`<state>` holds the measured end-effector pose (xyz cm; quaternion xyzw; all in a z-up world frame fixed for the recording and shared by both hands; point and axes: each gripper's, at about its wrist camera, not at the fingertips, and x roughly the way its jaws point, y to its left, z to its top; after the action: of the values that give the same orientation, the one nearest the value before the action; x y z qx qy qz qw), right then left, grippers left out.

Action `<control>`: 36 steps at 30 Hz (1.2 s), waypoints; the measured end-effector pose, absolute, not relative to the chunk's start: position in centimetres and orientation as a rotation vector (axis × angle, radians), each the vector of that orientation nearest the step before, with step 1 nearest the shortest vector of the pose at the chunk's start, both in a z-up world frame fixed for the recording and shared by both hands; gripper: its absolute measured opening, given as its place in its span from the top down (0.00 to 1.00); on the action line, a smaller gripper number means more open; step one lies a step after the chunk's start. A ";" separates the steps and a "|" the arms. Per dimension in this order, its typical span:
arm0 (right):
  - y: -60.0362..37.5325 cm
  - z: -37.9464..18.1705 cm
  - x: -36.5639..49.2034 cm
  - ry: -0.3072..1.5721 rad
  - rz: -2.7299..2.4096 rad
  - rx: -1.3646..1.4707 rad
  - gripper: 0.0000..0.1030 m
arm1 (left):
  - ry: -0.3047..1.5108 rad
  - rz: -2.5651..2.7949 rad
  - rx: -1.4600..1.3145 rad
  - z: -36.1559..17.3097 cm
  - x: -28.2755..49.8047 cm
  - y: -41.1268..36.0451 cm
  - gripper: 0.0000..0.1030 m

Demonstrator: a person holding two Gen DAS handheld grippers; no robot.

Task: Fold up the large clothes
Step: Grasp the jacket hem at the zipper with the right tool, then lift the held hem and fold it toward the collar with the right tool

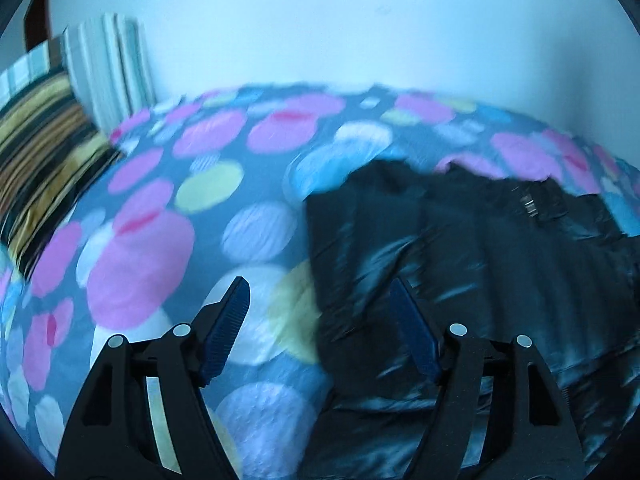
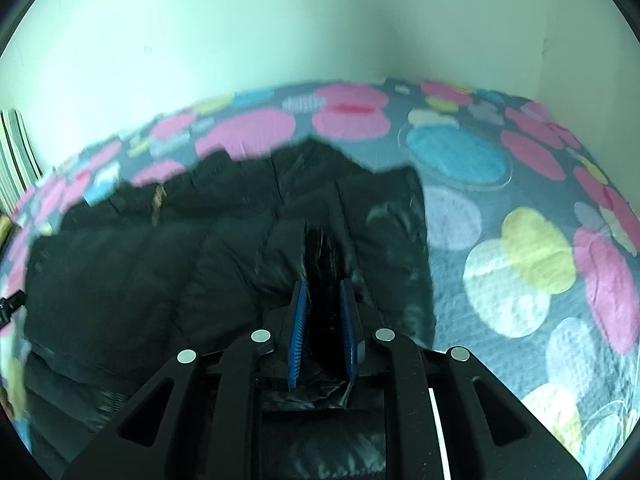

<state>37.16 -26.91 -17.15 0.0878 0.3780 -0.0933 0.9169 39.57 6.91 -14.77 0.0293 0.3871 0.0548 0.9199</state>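
Observation:
A large black shiny padded jacket [image 1: 480,248] lies spread on a bed with a polka-dot cover [image 1: 160,208]. My left gripper [image 1: 320,292] is open and empty, hovering over the jacket's left edge, one finger over the cover and one over the jacket. In the right wrist view the jacket [image 2: 160,264] fills the left and middle. My right gripper [image 2: 324,292] is shut on a fold of the black jacket, which bunches up between the blue pads [image 2: 298,320].
A striped pillow [image 1: 36,152] lies at the bed's far left, with a white radiator [image 1: 112,64] behind it. A pale wall [image 2: 280,20] runs along the far side of the bed. The dotted cover [image 2: 540,240] extends to the right of the jacket.

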 end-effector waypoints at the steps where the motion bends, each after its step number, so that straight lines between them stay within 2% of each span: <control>1: -26.6 -16.7 37.3 0.773 -0.175 0.182 0.83 | 0.785 0.099 0.083 -14.7 39.8 6.1 0.29; 5: -24.6 -16.5 38.3 0.782 -0.092 0.137 0.83 | 0.827 0.074 0.131 -16.5 41.0 4.2 0.29; 8: -23.5 -18.5 39.3 0.841 -0.054 0.093 0.83 | 0.879 0.070 0.116 -18.4 41.5 4.1 0.28; 16: -23.4 -22.1 40.4 0.907 -0.030 0.111 0.83 | 0.953 0.035 0.048 -21.7 42.8 5.3 0.19; 31: -23.2 -20.9 39.6 0.867 -0.040 0.082 0.82 | 0.893 0.110 0.045 -18.5 39.6 5.7 0.19; 33: -23.1 -20.1 38.9 0.856 -0.047 0.079 0.75 | 0.881 0.115 0.056 -17.5 38.2 5.9 0.19; 35: -23.3 -18.8 37.4 0.835 -0.034 0.107 0.47 | 0.871 0.118 0.057 -16.7 36.7 6.3 0.19; 36: -23.4 -18.4 36.7 0.822 -0.032 0.107 0.41 | 0.870 0.114 0.053 -16.4 35.9 6.6 0.18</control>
<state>36.68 -23.38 -18.35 0.0522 0.3992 -0.0155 0.9153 35.89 6.57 -16.43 0.0257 0.4213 0.0550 0.9049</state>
